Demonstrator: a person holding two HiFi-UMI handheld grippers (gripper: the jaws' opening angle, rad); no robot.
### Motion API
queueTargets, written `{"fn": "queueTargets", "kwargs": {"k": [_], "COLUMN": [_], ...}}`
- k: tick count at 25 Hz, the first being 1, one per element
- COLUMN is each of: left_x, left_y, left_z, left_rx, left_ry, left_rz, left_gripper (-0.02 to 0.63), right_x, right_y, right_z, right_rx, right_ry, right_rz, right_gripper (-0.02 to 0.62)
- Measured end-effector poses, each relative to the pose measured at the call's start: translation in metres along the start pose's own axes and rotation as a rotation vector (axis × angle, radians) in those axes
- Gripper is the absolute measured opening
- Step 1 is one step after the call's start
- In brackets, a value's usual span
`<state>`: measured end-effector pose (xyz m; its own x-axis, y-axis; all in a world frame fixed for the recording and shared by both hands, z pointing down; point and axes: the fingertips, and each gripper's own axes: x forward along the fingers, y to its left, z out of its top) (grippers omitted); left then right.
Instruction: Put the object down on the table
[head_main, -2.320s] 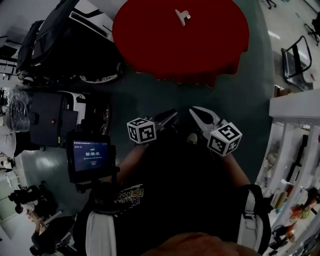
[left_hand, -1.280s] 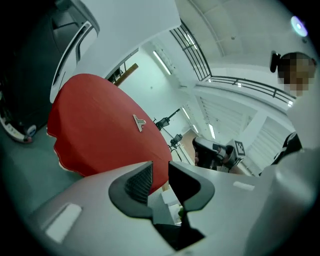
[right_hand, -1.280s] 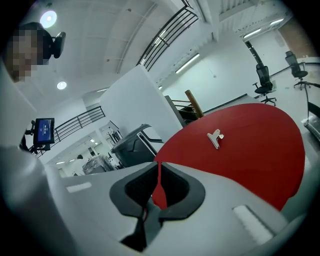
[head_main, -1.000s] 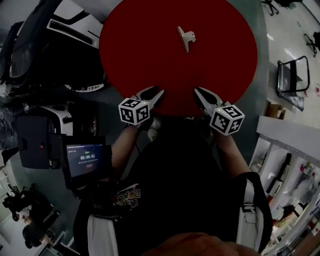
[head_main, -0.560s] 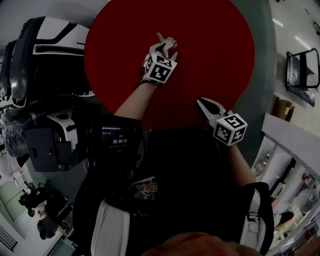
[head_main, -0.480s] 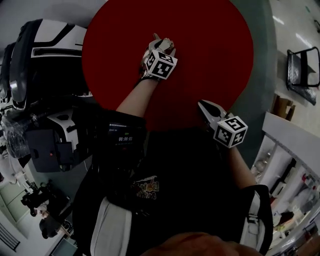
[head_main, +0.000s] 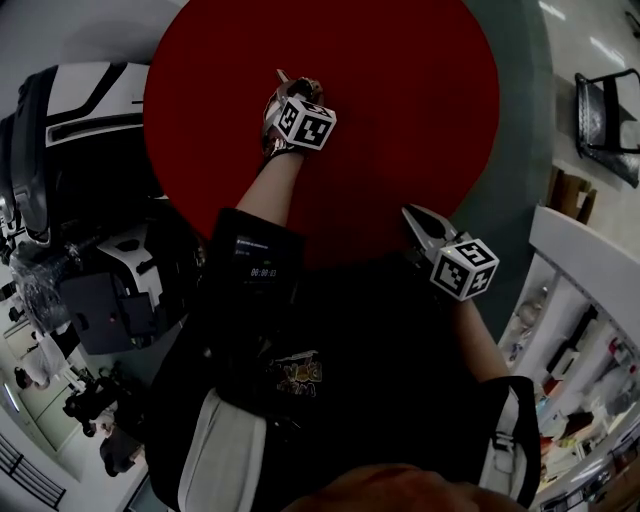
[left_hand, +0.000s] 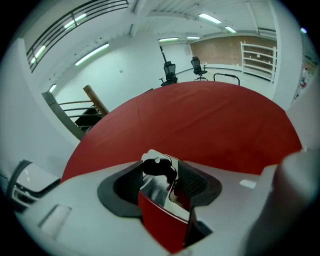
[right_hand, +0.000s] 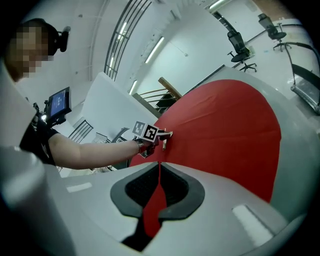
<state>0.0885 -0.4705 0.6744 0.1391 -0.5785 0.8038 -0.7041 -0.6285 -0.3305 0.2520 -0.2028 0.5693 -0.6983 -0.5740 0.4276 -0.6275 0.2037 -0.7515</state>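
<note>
A round table with a red cloth fills the upper part of the head view. My left gripper reaches out over its left half. A shiny metal clip with a black knob sits between its dark pads and spans the gap from one pad to the other. These jaws have just been closing on it. In the right gripper view the clip hangs at the left gripper's tips, just over the cloth. My right gripper hovers at the table's near edge, shut, with nothing in it.
Black and white cases stand on the floor left of the table. White shelves with small items run along the right, and a black frame stands beyond them. A small screen is strapped to the person's left forearm.
My left gripper has gone from the table's near edge out over the cloth to the clip and now has it between its pads. The right gripper has stayed near the edge, drifting slightly.
</note>
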Motion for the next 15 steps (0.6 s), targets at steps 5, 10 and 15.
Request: {"fn": "queueTargets", "kwargs": {"k": [5,10,15], "left_x": [-0.014,-0.035,-0.041], "left_y": [0.011,0.035,0.054], "left_z": [0.0,-0.021,-0.047], "left_rx": [-0.22,-0.632,-1.001], "left_ry": [-0.065,-0.198,-0.304], "left_rz": [-0.052,-0.133,-0.261], "left_gripper": [0.189,0.128,0.098], "right_x": [0.008,0.018,0.029], "right_y": [0.002,0.009,0.02], "right_z": [0.001,0.001,-0.004], "right_rx": [-0.002,0.003,0.005], "right_ry": [0.009,0.024,0.045], "right_rz": [0.013,0.03,0.045], "right_gripper": [0.014,0.011,0.011]}}
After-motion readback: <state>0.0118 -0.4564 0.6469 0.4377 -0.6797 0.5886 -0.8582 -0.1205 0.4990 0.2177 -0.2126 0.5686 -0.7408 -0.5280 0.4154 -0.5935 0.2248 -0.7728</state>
